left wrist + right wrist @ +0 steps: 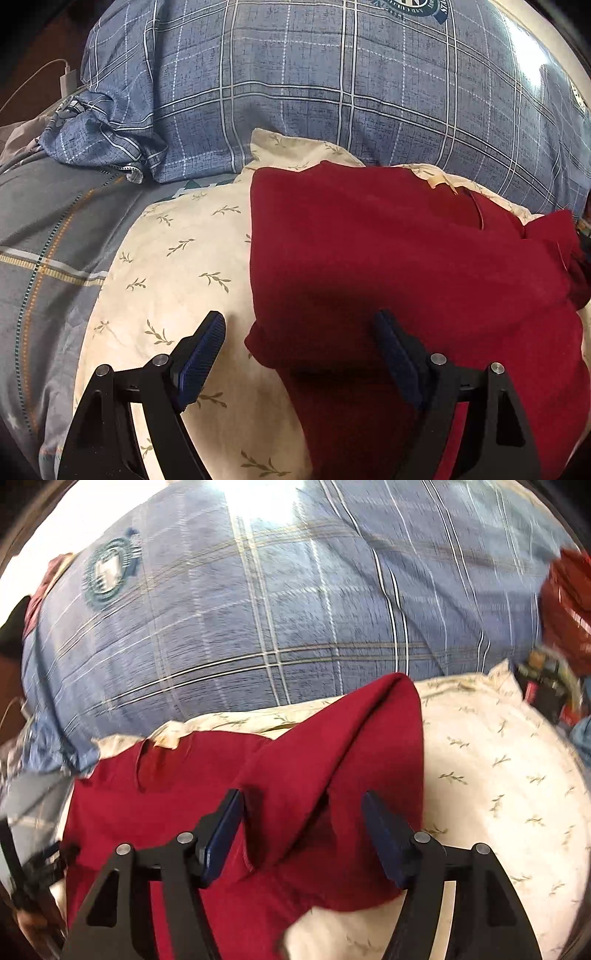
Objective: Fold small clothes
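We hold the left gripper (299, 354) with its jaws spread wide and empty above the dark red garment (406, 258), whose left edge runs up between the jaws. The garment lies on a cream leaf-print cloth (177, 266), which shows under the left jaw. Our right gripper (301, 834) also has its jaws apart, gripping nothing; a raised fold of the red garment (332, 746) sits between them. Beyond both pairs of jaws rises a blue plaid pillow (314, 81).
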The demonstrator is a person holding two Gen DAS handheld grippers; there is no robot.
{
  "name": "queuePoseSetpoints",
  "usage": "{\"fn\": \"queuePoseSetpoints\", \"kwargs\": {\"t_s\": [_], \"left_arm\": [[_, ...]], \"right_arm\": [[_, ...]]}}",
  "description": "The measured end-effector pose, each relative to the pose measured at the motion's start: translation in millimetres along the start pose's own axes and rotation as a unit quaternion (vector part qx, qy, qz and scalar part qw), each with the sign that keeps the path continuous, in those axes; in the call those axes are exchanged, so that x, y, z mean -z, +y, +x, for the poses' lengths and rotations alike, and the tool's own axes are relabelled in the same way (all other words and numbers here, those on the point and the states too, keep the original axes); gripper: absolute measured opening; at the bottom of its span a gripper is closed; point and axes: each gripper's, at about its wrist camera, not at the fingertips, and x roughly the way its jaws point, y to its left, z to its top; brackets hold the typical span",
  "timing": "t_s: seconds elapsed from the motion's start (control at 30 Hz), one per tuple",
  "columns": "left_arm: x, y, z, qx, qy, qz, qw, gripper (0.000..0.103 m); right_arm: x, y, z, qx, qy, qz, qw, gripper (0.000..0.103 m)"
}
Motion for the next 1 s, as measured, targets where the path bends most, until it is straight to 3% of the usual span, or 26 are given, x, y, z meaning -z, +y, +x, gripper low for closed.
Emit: {"fn": "queuePoseSetpoints", "kwargs": {"t_s": [0.1, 0.17, 0.2, 0.23, 0.27, 0.33, 0.47, 0.57, 0.7, 0.8, 0.9, 1.0], "left_arm": [[0.6, 0.4, 0.2, -0.001, 0.002, 0.001, 1.0000, 0.082], [-1.5, -0.9, 4.3, -0.001, 0.003, 0.003, 1.0000, 0.082], [-2.0, -0.7, 5.1, -0.001, 0.004, 0.004, 1.0000, 0.082], [-2.6, 0.0, 5.5, 0.000, 0.005, 0.003, 1.0000, 0.082], [-3.2, 1.2, 4.8, 0.002, 0.005, 0.000, 1.0000, 0.082], [-5.8, 2.3, 4.5, 0.005, 0.003, -0.005, 1.0000, 0.082], [-7.5, 5.7, -0.5, 0.005, -0.007, -0.015, 0.9998, 0.082], [-6.5, 9.3, -6.9, 0.008, -0.016, -0.025, 0.9995, 0.082], [-7.1, 20.6, -19.2, 0.019, -0.033, -0.048, 0.9981, 0.082], [-7.3, 29.7, -27.5, 0.024, -0.048, -0.063, 0.9965, 0.082], [-5.9, 38.4, -31.0, 0.030, -0.053, -0.077, 0.9952, 0.082], [-6.1, 42.1, -29.2, 0.044, -0.051, -0.081, 0.9945, 0.082]], "right_arm": [[-1.8, -3.2, 34.0, 0.008, 0.024, 0.023, 0.999, 0.063], [1.3, -3.6, 43.9, 0.037, 0.021, 0.018, 0.999, 0.035], [0.6, -4.4, 42.9, 0.050, 0.012, 0.012, 0.999, 0.011], [-0.6, -8.6, 38.5, 0.041, 0.006, 0.015, 0.999, 0.004], [-4.0, -16.2, 27.3, 0.012, -0.003, 0.033, 0.999, 0.004], [-9.6, -24.9, 5.1, -0.008, -0.023, 0.044, 0.999, 0.003], [-30.5, -24.1, -63.1, -0.027, -0.085, 0.003, 0.996, 0.003], [-46.0, -12.6, -96.2, -0.086, -0.089, -0.010, 0.992, 0.003], [-47.0, 29.7, -118.5, -0.167, -0.050, -0.069, 0.982, 0.003], [-38.7, 86.7, -108.9, -0.231, -0.008, -0.127, 0.965, 0.003], [-18.6, 148.0, -73.5, -0.287, 0.053, -0.168, 0.942, 0.004], [2.4, 204.3, -15.7, -0.275, 0.105, -0.189, 0.937, 0.011]]}}
